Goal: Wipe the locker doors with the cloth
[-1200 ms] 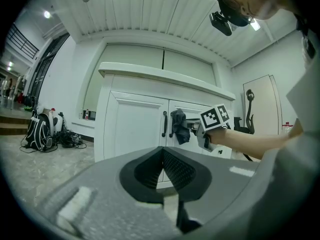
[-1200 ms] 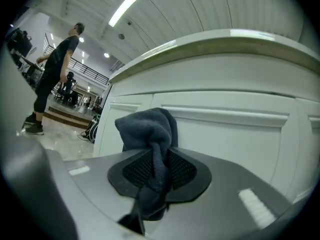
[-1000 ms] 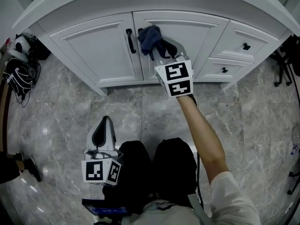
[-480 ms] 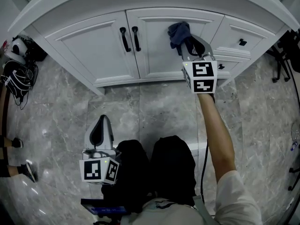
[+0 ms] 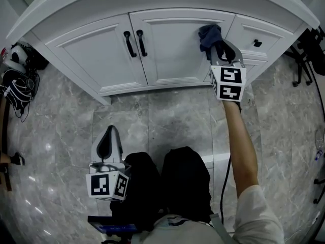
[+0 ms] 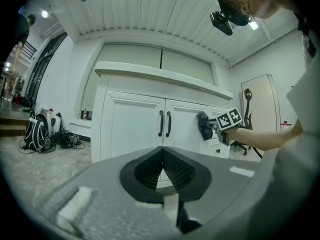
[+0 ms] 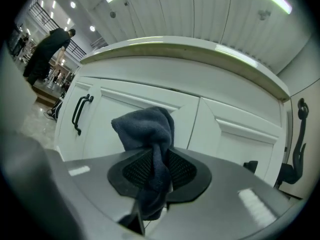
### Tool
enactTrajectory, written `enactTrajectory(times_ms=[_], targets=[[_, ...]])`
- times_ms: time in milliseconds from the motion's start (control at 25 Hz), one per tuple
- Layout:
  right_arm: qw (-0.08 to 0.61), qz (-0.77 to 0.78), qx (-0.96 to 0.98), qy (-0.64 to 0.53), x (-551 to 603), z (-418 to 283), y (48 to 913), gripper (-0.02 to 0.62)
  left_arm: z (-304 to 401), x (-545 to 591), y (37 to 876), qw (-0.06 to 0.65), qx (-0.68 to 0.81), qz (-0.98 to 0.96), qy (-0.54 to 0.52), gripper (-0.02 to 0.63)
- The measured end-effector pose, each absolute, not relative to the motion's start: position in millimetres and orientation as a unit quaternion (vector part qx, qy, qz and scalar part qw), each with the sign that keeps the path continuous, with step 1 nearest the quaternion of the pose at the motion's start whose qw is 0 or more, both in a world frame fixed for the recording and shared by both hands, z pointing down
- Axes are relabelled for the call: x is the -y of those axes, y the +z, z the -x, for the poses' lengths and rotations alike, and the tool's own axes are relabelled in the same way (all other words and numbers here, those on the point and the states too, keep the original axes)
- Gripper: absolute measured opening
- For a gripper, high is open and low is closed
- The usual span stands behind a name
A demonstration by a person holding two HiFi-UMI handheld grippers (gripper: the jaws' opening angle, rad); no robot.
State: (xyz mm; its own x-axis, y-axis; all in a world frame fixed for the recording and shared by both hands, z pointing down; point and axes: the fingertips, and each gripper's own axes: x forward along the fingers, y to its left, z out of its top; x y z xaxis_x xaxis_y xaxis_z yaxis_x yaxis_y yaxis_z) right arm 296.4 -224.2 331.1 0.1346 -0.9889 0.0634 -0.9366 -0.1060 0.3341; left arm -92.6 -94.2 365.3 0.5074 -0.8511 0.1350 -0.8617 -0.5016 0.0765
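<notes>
At one o'clock, right gripper (image 5: 217,46) clamped on dark cloth (image 5: 209,34) against right locker door (image 5: 172,52) (near its right edge). At seven o'clock, left gripper (image 6: 162,156) closed, empty.

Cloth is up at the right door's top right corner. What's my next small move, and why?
Probably lower the right gripper a little and sweep left toward the handles. Its jaws are shut on the cloth, which sits at the upper right edge of the right door, beside the drawers, so most of the panel lies below and to its left.
</notes>
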Motion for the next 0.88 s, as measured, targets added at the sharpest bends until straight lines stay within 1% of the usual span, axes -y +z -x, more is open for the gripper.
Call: enactTrajectory(times_ms=[120, 200, 400, 600, 720, 880], targets=[[0.133, -0.744, 0.649, -0.084, 218, -300, 331, 0.084, 93, 94, 367, 0.068, 0.495, -0.865, 0.040, 0.002], [0.124, -0.737, 0.658, -0.092, 214, -291, 328, 0.084, 92, 94, 368, 0.070, 0.494, -0.865, 0.040, 0.002], [0.112, -0.672, 0.724, -0.108, 212, -216, 330, 0.084, 89, 94, 368, 0.071, 0.493, -0.866, 0.039, 0.002], [0.099, -0.614, 0.779, -0.079, 227, -142, 363, 0.084, 93, 93, 370, 0.072, 0.496, -0.864, 0.042, 0.002], [0.101, -0.602, 0.790, -0.059, 241, -120, 385, 0.084, 98, 92, 369, 0.072, 0.498, -0.863, 0.042, 0.002], [0.109, -0.603, 0.789, -0.037, 266, -109, 406, 0.084, 99, 94, 371, 0.072, 0.499, -0.863, 0.043, 0.002]])
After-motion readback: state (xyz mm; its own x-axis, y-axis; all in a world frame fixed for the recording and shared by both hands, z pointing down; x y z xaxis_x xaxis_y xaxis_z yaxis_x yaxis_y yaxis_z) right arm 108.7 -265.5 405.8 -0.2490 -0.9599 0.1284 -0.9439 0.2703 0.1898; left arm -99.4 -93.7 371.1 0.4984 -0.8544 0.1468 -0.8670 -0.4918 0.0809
